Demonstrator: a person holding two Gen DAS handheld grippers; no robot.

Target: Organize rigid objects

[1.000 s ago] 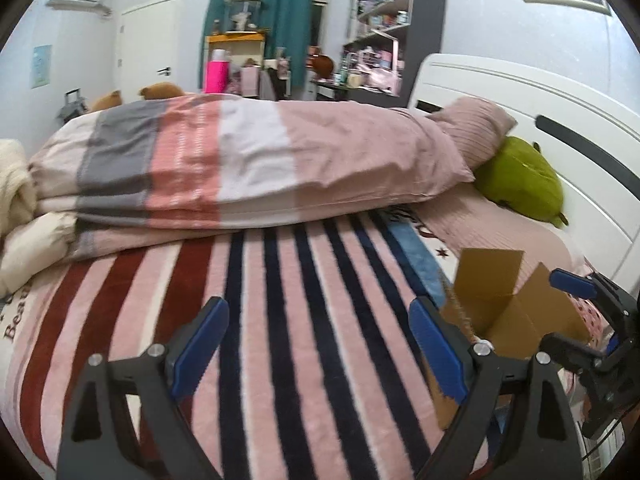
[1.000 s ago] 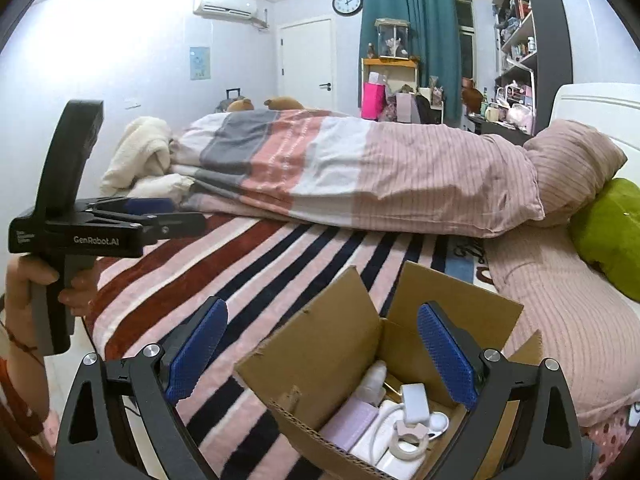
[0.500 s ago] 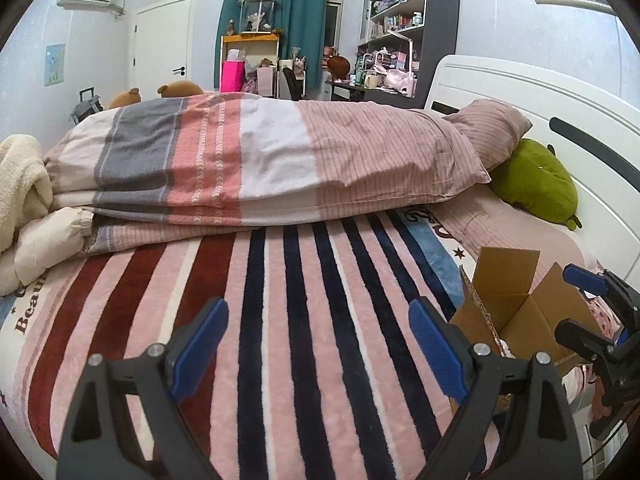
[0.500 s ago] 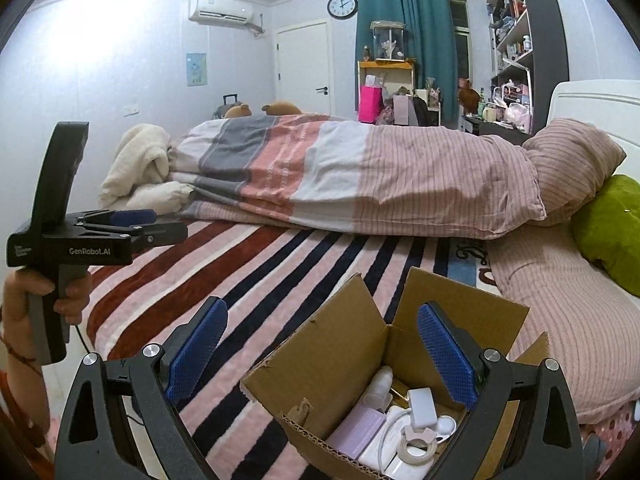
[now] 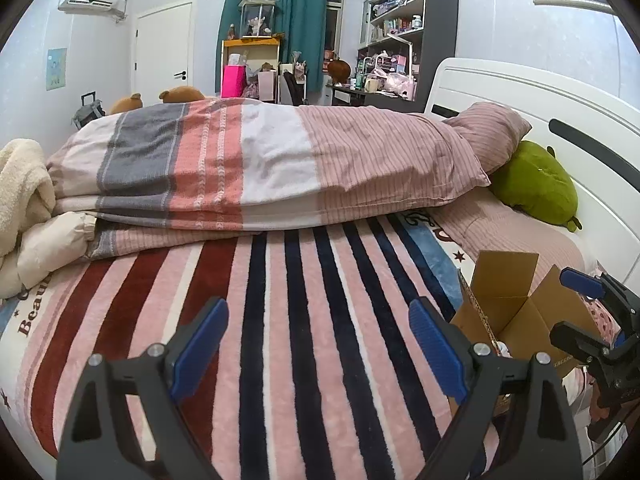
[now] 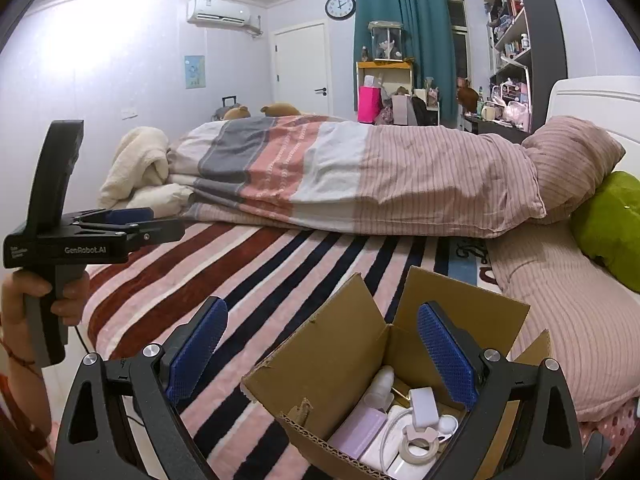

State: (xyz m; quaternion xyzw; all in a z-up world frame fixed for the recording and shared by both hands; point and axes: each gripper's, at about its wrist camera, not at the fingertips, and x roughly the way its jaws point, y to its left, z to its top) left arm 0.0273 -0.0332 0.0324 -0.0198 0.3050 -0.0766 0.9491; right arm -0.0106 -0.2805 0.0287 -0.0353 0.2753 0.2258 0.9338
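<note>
An open cardboard box (image 6: 344, 364) stands on the striped blanket near the bed's front edge; it also shows in the left wrist view (image 5: 506, 300). Inside lie several small rigid items: a white bottle (image 6: 382, 386), a lilac case (image 6: 358, 430), a white adapter (image 6: 426, 406) and a tape roll (image 6: 418, 446). My right gripper (image 6: 322, 354) is open and empty, hovering just above the box. My left gripper (image 5: 318, 346) is open and empty above the blanket, left of the box; it shows from the side in the right wrist view (image 6: 132, 220).
A folded striped duvet (image 5: 272, 164) lies across the bed's middle. A pink pillow (image 5: 494, 132) and a green plush (image 5: 534, 182) rest by the white headboard (image 5: 520, 92). A cream blanket (image 5: 22, 184) is heaped at the left. Shelves and a desk stand beyond.
Both grippers have drawn back and tilted up slightly. The box sits a little lower and farther right in each view. Both stay open.
</note>
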